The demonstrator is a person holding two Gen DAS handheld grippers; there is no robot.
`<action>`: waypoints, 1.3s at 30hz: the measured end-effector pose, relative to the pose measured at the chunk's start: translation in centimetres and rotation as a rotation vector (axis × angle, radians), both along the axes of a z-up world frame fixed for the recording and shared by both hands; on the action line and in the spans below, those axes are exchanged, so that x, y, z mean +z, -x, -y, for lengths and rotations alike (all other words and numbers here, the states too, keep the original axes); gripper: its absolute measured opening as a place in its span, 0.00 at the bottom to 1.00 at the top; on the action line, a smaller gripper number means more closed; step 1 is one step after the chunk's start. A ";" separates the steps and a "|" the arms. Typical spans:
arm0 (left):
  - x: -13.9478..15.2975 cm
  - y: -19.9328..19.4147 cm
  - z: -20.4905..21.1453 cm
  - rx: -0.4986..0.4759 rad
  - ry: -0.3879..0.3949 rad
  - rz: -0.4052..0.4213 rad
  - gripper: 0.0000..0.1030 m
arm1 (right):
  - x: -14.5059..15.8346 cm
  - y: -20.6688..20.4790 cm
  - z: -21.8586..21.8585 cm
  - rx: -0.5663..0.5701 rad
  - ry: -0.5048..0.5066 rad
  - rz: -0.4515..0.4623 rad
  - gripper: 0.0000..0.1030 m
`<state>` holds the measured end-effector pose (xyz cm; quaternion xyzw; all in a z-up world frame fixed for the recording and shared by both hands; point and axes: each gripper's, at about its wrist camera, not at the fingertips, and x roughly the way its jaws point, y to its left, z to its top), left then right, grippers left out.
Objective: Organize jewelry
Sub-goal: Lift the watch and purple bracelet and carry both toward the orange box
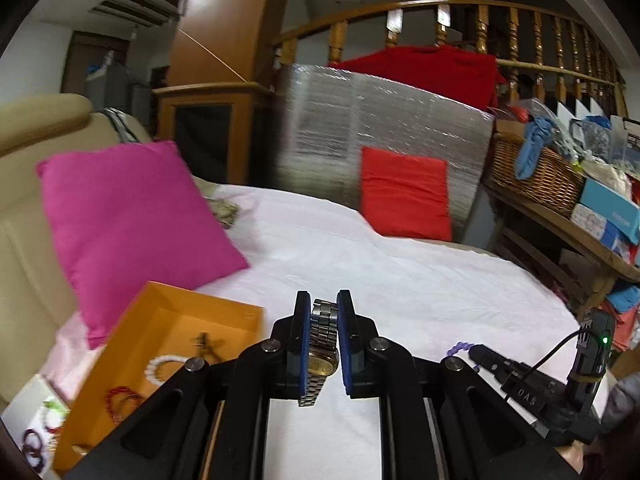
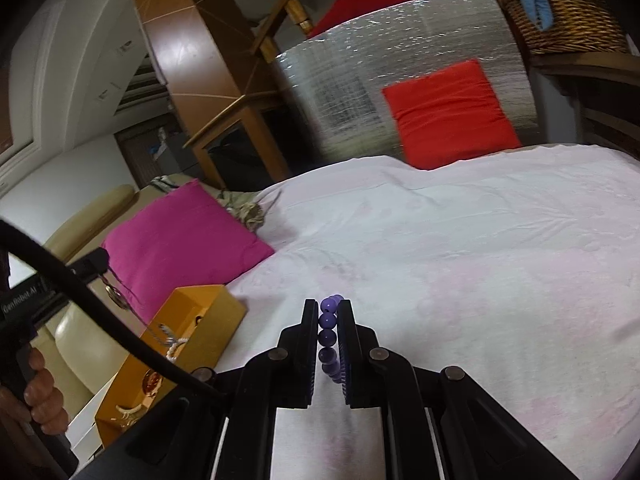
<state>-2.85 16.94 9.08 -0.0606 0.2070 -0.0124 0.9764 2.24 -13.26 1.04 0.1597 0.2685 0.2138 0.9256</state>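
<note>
Metal-link watch (image 1: 322, 350) hangs pinched by its band between the closed jaws of the left gripper (image 1: 324, 312), above the white sheet (image 1: 400, 280), right of the orange box (image 1: 168, 320). Right gripper (image 2: 329, 314) clamps a purple bead bracelet (image 2: 329, 336) likewise. Risk: watch's heavy face (hanging low) could slide free before reaching the box; beads might roll out. Legible: "GenRobot.AI" on the other tool, "DAS" faintly.

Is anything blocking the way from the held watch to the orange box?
Nothing visible does. The left gripper holds the watch above the white sheet; the open orange box lies just to its left.
</note>
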 end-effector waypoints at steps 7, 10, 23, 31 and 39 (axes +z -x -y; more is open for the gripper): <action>1.5 4.8 -4.3 0.100 -0.061 -0.024 0.13 | 0.7 0.0 -2.7 0.060 -0.093 -0.008 0.10; 1.3 6.5 -5.8 0.122 -0.064 -0.045 0.13 | 1.2 0.3 -4.1 0.093 -0.120 0.001 0.10; -3.8 7.7 -8.0 0.133 0.016 -0.173 0.13 | 1.1 1.3 -7.1 0.148 -0.114 0.016 0.10; -5.8 6.2 -7.8 0.139 0.021 -0.216 0.13 | 0.8 0.8 -6.2 0.138 -0.122 -0.007 0.10; -7.7 4.9 -8.8 0.140 0.051 -0.244 0.13 | 1.0 0.5 -6.2 0.163 -0.152 -0.025 0.10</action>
